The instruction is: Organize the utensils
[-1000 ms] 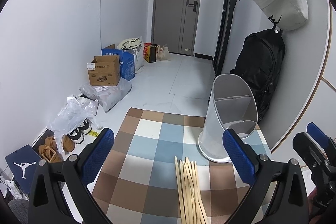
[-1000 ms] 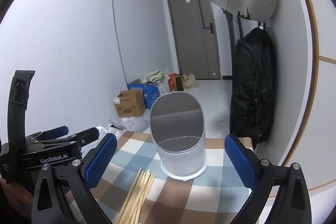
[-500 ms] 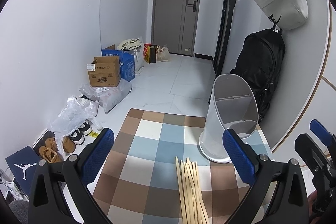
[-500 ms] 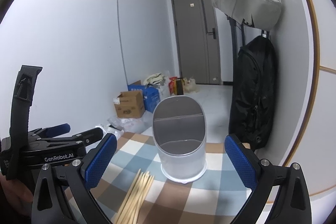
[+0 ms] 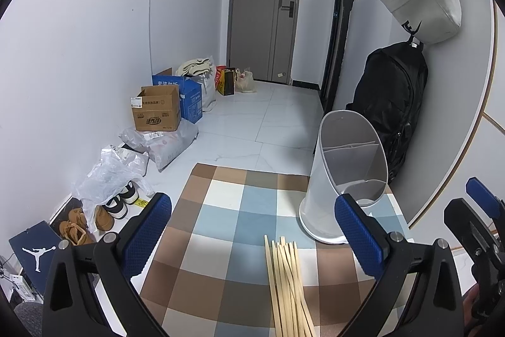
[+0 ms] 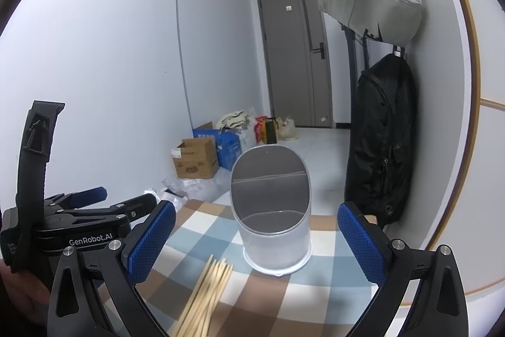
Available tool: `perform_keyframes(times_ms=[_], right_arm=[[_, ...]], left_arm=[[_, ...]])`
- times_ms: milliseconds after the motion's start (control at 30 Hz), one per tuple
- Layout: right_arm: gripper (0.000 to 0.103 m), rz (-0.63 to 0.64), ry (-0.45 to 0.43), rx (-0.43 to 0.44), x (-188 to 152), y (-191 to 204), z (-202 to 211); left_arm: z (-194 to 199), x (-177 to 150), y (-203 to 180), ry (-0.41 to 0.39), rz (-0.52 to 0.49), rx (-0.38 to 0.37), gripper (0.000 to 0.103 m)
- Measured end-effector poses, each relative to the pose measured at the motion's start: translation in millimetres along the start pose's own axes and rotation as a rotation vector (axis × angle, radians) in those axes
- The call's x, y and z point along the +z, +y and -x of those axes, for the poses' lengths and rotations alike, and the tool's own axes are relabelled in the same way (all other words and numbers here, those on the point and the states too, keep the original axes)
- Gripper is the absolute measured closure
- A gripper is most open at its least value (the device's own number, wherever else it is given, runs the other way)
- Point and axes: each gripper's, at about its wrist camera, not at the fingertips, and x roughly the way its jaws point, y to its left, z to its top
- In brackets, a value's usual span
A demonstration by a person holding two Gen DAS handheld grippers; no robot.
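chopsticks (image 5: 288, 286): near ends are cut by the bottom edge in both views
utensil holder (image 5: 344, 179): its lower front is hidden behind the left tool's finger (image 5: 359, 229)
cardboard box (image 5: 156, 112): print too small to read
right tool (image 5: 483, 248): cut by the frame edge

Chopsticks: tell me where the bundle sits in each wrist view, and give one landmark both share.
Left wrist view: chopsticks lie at bottom centre-right on the checked cloth.
Right wrist view: chopsticks lie at bottom centre-left, fanning toward the holder.
Shared landmark: the white holder standing just beyond their tips.
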Motion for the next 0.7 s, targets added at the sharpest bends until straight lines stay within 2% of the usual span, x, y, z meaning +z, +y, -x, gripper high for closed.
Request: perform_keyframes(times_ms=[700], right_arm=[[0.000,-0.030,0.012,0.013,-1.8,-1.3,-4.3]], left_arm=[[-4.6,-0.9,1.9,0.022,-0.003,0.011,0.002]])
